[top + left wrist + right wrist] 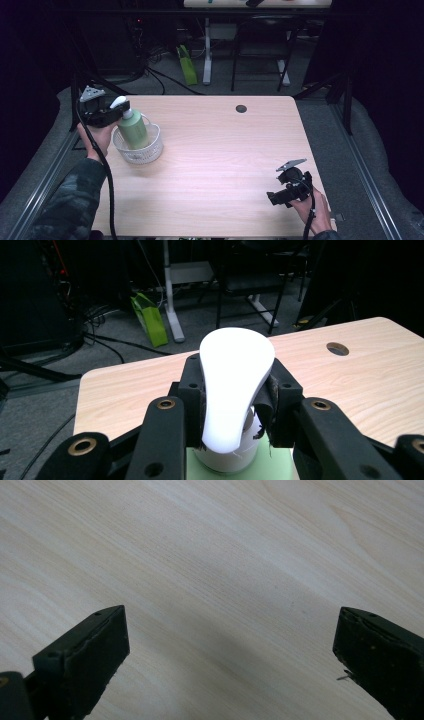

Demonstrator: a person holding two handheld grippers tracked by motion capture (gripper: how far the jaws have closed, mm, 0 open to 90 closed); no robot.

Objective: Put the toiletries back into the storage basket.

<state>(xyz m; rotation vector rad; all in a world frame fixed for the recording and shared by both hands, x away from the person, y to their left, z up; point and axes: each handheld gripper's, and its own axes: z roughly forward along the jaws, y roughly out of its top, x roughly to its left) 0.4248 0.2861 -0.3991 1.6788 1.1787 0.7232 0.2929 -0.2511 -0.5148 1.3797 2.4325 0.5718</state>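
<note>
Green plastic pump bottle [133,131] stands in a white mesh basket [150,150], its white pump head [235,385] clamped by the left gripper [235,400]; the right gripper [230,655] gapes over bare wooden table [225,555].

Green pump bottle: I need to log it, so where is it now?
High view, far left: the green pump bottle stands in the white basket, the left gripper clamped on its pump head.

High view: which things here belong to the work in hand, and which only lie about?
Part of the work: green pump bottle, white basket, left gripper shut on its pump head.

Lying about: right gripper, open over bare table; green bag on floor.
</note>
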